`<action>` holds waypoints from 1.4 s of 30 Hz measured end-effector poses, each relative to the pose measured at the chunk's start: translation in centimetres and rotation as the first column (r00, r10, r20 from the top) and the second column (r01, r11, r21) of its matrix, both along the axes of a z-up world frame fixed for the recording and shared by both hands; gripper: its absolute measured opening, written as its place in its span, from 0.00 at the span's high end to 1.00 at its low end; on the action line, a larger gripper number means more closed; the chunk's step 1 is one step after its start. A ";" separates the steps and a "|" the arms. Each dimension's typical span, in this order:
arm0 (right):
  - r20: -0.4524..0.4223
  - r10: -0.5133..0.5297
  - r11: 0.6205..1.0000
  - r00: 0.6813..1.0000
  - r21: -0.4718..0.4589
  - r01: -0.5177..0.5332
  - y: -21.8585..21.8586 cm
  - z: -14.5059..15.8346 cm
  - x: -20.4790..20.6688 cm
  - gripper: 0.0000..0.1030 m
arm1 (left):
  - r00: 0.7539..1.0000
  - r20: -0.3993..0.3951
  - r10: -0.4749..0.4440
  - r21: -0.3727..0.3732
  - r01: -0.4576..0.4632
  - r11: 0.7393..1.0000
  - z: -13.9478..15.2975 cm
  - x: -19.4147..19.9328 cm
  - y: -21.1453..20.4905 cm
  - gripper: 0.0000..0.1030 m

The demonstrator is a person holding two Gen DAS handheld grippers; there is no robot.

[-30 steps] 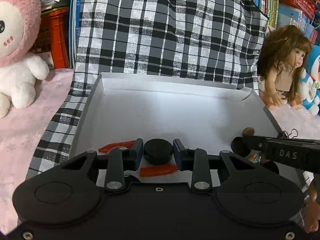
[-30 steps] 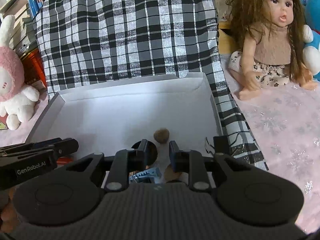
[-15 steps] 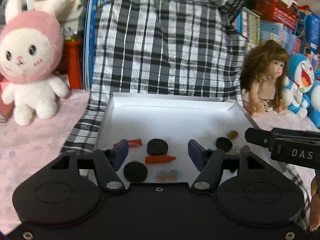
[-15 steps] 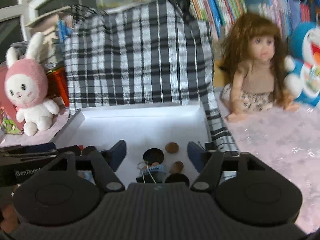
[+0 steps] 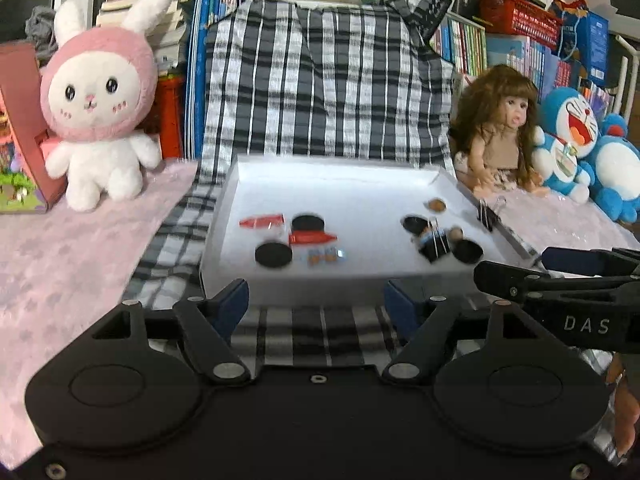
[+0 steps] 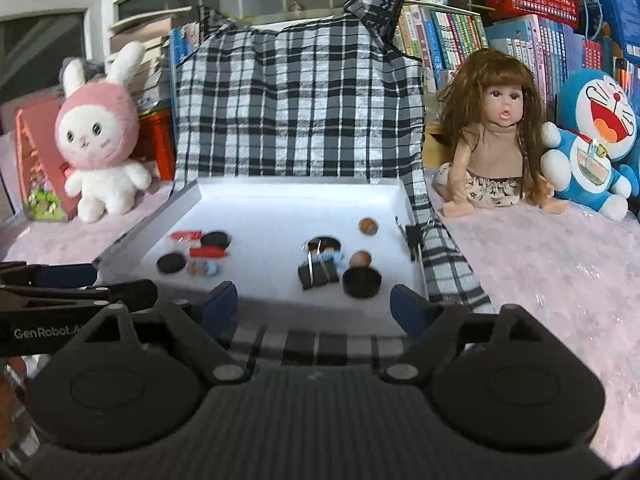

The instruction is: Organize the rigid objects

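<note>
A white tray lies on plaid cloth. At its left lie two black discs, two red pieces and a small orange and blue item. At its right lie black discs, two brown nuts and a black binder clip. Another clip sits on the right rim. My left gripper hangs before the tray's near edge, its jaws opening with nothing between them. My right gripper is beside it, also opening and empty.
A plaid bag stands behind the tray. A pink bunny plush sits at the left. A doll and blue plush toys sit at the right on a pink cloth. Books fill the shelves behind.
Both grippers opened wide and drew back from inside the tray to in front of its near edge. The left one let go of a black disc, which now lies in the tray.
</note>
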State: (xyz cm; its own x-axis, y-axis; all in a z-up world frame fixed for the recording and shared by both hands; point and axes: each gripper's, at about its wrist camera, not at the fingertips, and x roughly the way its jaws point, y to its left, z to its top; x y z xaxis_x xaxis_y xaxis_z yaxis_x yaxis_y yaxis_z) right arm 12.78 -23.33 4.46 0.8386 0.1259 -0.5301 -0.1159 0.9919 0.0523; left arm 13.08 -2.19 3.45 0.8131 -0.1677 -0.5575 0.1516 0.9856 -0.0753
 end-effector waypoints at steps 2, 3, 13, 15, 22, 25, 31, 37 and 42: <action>-0.002 0.003 1.000 1.000 -0.021 -0.003 0.3 -0.5 -0.6 0.10 | 1.000 -0.017 0.002 0.002 -0.002 1.000 -0.6 -0.6 0.1 0.29; -0.007 0.001 0.999 1.000 -0.032 -0.002 0.4 -0.8 -0.8 0.10 | 1.000 -0.019 0.007 0.005 -0.006 1.000 -0.9 -0.8 0.1 0.28; -0.066 -0.035 0.999 0.997 -0.025 0.033 -0.1 -3.3 -0.7 0.00 | 0.995 -0.068 0.067 0.036 -0.065 0.997 -3.5 -0.8 0.6 0.27; -0.079 -0.028 0.999 0.996 -0.030 0.026 0.0 -3.7 -0.5 0.00 | 0.995 -0.069 0.076 0.042 -0.073 0.996 -3.9 -0.7 0.6 0.25; -0.146 -0.023 0.999 0.989 -0.051 0.016 0.4 -5.0 0.0 0.00 | 0.995 -0.070 0.078 0.053 -0.074 0.996 -4.2 -0.7 0.4 0.15; -0.146 -0.024 0.998 0.989 -0.064 0.015 0.6 -5.0 0.0 0.00 | 0.993 -0.074 0.092 0.068 -0.087 0.994 -4.3 -0.7 0.3 0.12; -0.148 -0.023 0.998 0.989 -0.054 0.015 0.5 -5.0 0.0 0.00 | 0.989 -0.087 0.116 0.077 -0.110 0.991 -4.4 -0.4 0.5 0.03; -0.149 -0.022 0.998 0.989 -0.055 0.014 0.4 -5.0 -0.1 0.00 | 0.987 -0.095 0.126 0.092 -0.117 0.989 -4.6 -0.2 0.4 0.00; -0.149 -0.022 0.998 0.989 -0.054 0.015 0.5 -5.0 -0.1 0.00 | 0.987 -0.096 0.126 0.094 -0.117 0.989 -4.6 -0.2 0.4 0.00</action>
State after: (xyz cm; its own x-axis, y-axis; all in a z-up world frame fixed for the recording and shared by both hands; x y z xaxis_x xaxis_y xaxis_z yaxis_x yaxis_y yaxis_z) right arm 12.68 -22.88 -0.56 0.7513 0.0797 -0.6552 -0.0923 0.9956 0.0152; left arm 12.90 -1.83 -1.13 0.7631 -0.0178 -0.6461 0.0261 0.9997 0.0032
